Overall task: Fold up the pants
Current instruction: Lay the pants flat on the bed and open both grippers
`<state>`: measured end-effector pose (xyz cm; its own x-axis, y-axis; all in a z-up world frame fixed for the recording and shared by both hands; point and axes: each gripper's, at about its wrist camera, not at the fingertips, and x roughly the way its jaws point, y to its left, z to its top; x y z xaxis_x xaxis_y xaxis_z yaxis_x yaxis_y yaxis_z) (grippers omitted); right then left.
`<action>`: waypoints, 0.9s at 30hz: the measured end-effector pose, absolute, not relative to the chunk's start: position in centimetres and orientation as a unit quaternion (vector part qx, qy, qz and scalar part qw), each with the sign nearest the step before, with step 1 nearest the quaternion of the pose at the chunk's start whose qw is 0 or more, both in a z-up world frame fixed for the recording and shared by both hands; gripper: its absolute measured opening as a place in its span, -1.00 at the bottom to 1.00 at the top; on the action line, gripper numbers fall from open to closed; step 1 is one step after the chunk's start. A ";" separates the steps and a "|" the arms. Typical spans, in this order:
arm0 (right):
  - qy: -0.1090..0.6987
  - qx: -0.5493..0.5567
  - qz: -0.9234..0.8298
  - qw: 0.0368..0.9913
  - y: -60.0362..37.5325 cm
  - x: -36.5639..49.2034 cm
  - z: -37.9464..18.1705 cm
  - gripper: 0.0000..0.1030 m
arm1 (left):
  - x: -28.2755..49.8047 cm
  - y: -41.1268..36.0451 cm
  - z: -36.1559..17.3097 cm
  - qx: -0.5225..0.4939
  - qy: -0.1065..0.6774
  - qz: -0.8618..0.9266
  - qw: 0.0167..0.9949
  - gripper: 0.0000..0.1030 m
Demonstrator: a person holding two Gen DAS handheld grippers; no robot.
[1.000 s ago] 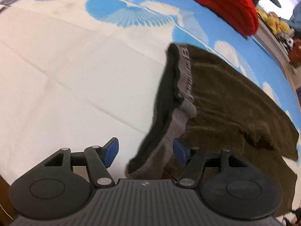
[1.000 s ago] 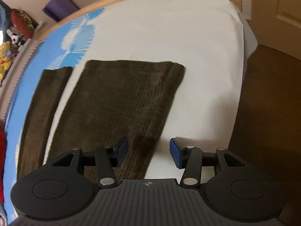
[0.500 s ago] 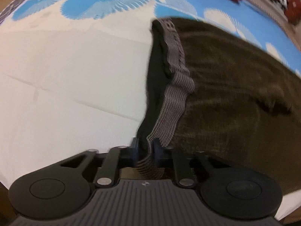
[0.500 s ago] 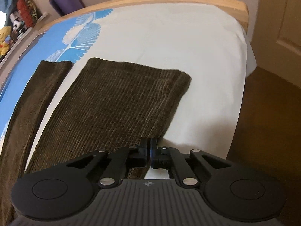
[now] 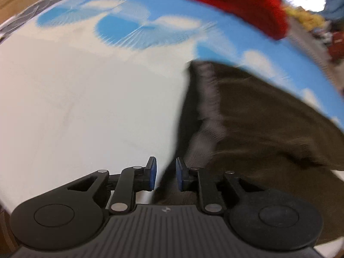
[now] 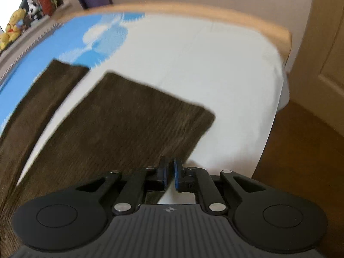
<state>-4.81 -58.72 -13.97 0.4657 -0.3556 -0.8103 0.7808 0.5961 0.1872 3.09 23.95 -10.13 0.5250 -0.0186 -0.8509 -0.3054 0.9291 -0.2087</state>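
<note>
Seemingly the lengthwise fold is starting: left gripper (image 5: 165,172), jaws just eased apart, loosely straddles the waistband (image 5: 209,107); right gripper (image 6: 171,173) (also slightly eased) pinches the near leg (image 6: 129,124). I'd re-clamp left, then carry both onto the far leg (image 6: 43,92).

We see the pants (image 6: 120,129) as a dark brown corduroy-like cloth, matt and finely ribbed, with a grey knitted waistband (image 5: 209,109) of a coarser weave. The bed (image 6: 204,68) wears a smooth matt cotton-looking sheet, white with a printed blue pattern toward 11 o'clock in the right wrist view, and its frame (image 6: 215,13) is pale wood with a satin finish. At 1 o'clock in the left wrist view lies a red fuzzy fabric (image 5: 240,4). Each hand-held gripper, left (image 5: 165,175) and right (image 6: 169,175), is matt black plastic with ribbed housing, small bright metal pins and blue rubbery pads (image 5: 153,175). The floor (image 6: 301,161) looks like smooth brown wood.
</note>
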 end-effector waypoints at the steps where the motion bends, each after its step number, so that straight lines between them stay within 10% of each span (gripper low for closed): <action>1: 0.367 0.276 -0.340 0.820 -58.4 -4.9 -13.4 -0.82 | 3.0 23.2 -9.8 -0.172 0.473 0.049 0.863 -0.60; 6: 0.353 0.245 -0.225 0.875 -55.4 -4.0 -12.2 -0.21 | 3.2 17.4 -11.6 -0.074 0.524 -0.063 0.846 -0.40; 9: 0.381 0.215 -0.152 0.886 -52.7 -2.7 -12.6 -0.20 | 3.6 14.7 -14.8 0.016 0.592 -0.056 0.804 -0.39; 27: 0.347 0.040 0.002 0.937 -37.1 -3.6 -9.5 -0.13 | -0.5 8.5 -8.3 -0.022 0.423 0.064 0.904 0.05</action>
